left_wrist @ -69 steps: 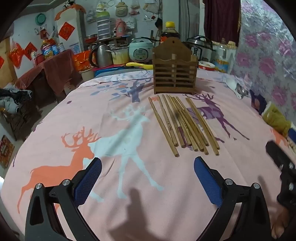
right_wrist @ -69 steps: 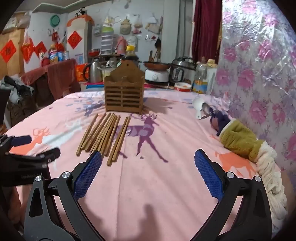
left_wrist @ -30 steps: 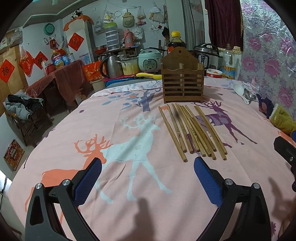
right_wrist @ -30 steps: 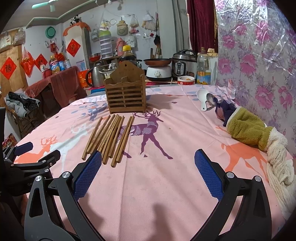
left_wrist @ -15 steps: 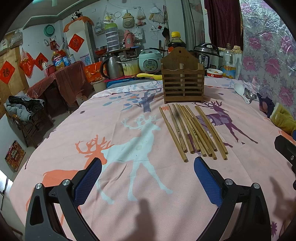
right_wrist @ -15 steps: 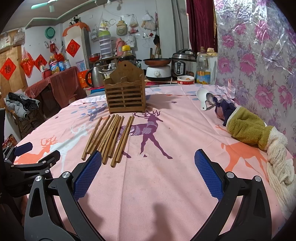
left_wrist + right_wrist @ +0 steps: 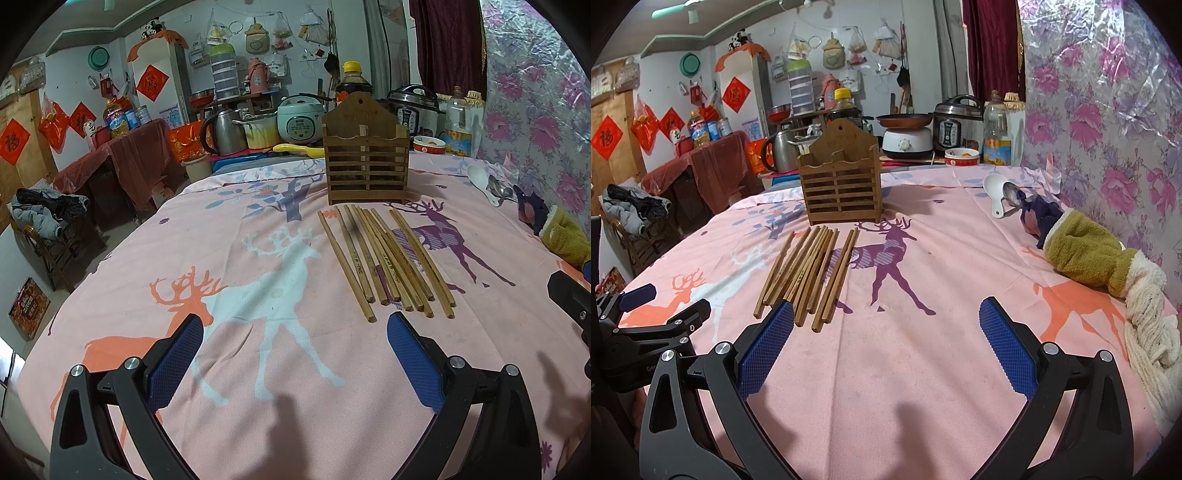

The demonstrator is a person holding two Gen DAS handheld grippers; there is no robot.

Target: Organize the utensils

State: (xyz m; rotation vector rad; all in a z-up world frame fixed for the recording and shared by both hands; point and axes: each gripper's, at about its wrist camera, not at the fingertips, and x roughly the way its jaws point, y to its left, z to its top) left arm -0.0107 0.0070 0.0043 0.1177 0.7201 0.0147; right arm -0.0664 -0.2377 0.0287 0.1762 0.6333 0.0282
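Several wooden chopsticks (image 7: 384, 258) (image 7: 809, 271) lie side by side on the pink deer-print tablecloth (image 7: 258, 280), pointing toward a slatted wooden utensil holder (image 7: 365, 168) (image 7: 840, 184) that stands upright behind them. My left gripper (image 7: 293, 332) is open above the cloth, left of and nearer than the chopstick ends, holding nothing. My right gripper (image 7: 886, 321) is open and empty too; its left pad sits just in front of the near chopstick ends. A white spoon (image 7: 993, 192) and a metal spoon (image 7: 1012, 195) rest at the far right.
A green and cream mitten (image 7: 1093, 258) and dark cloth lie along the right edge by the floral wall. Behind the table stand a kettle (image 7: 221, 133), rice cookers (image 7: 299, 118) and bottles. The table rim curves away at left, with a chair (image 7: 48, 229) beyond.
Both grippers have risen and drawn back slightly, so the table appears a bit farther off. Chopsticks and holder have not moved; both grippers stay open.
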